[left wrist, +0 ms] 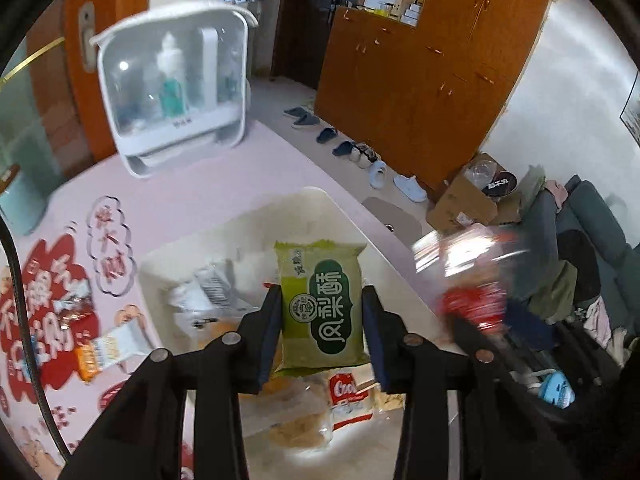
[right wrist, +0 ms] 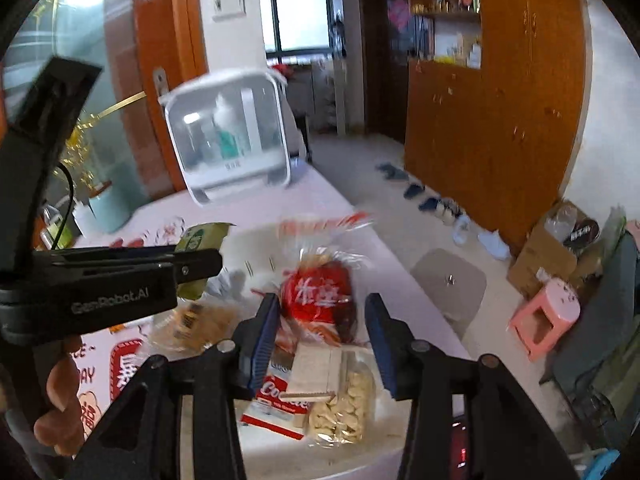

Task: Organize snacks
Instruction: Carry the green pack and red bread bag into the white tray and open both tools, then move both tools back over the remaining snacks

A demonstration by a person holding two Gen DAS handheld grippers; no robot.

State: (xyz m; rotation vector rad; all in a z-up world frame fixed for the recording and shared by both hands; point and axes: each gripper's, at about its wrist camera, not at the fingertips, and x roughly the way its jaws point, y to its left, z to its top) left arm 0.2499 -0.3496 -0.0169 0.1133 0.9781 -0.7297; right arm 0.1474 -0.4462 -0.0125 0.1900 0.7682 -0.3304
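My left gripper is shut on a green packet with dark Chinese lettering, held upright over a white bin. From the right wrist view the left gripper shows side on, with the green packet sticking out above it. My right gripper is shut on a red snack bag in clear plastic, which appears blurred at the bin's right side. Inside the bin lie a red-and-white cookie pack, a clear bag of pale pieces and a clear bag of brown snacks.
The pink printed tablecloth carries a white clear-fronted box at the back and an orange-and-white wrapper at the left. The table edge runs right of the bin, with shoes and a pink stool on the floor. A hand grips the left handle.
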